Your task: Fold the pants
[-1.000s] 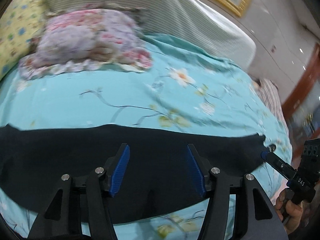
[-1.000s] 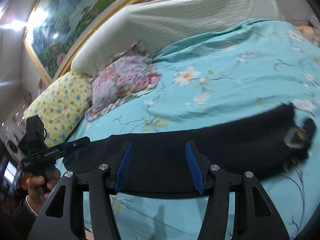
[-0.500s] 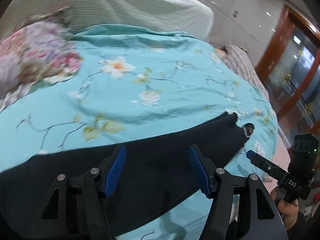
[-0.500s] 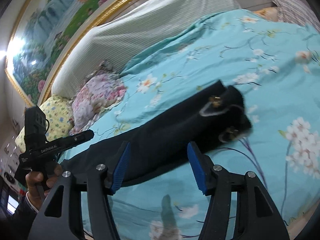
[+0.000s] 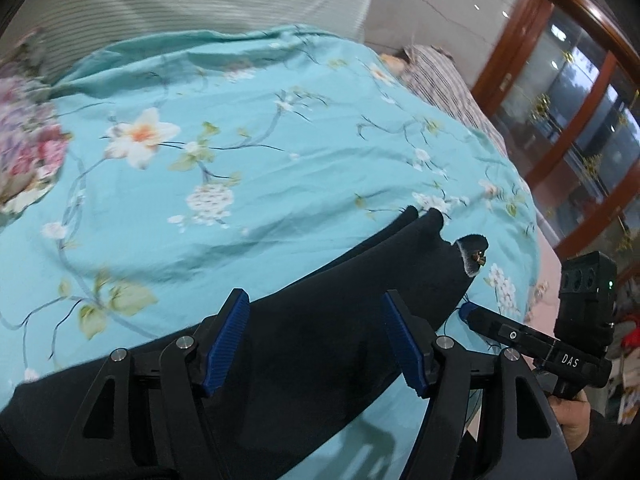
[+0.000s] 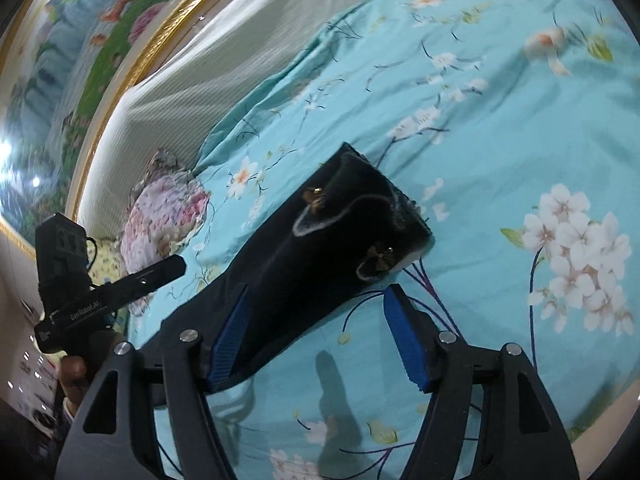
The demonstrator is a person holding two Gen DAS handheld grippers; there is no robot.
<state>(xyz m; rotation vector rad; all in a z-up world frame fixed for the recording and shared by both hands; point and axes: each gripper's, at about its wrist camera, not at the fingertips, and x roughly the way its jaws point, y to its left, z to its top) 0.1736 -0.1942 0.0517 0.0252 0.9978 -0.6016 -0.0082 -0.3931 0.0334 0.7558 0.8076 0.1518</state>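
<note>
Black pants (image 5: 320, 320) lie in a long folded strip across the teal floral bedspread (image 5: 240, 160). Their waist end, with a brass button (image 5: 477, 258), points right. My left gripper (image 5: 316, 336) hovers over the middle of the strip, its jaws opening and pressing on nothing. In the right wrist view the waist end (image 6: 360, 216) lies just ahead of my right gripper (image 6: 318, 336). Its jaws are opening too, the left finger (image 6: 230, 340) over the pants' near edge, the right finger over bare bedspread. Each gripper shows in the other's view: right gripper (image 5: 520, 336), left gripper (image 6: 120, 288).
A pink floral pillow (image 6: 164, 216) and a striped white headboard cover (image 6: 224, 64) lie at the head of the bed, under a gold-framed painting (image 6: 100, 40). The bed's edge (image 5: 548, 264) drops off beyond the waist end, with a wooden glass door (image 5: 580, 100) behind.
Both views have swung towards the waist end of the pants, which now lies close in front of the right gripper. Both pairs of jaws stand a little wider.
</note>
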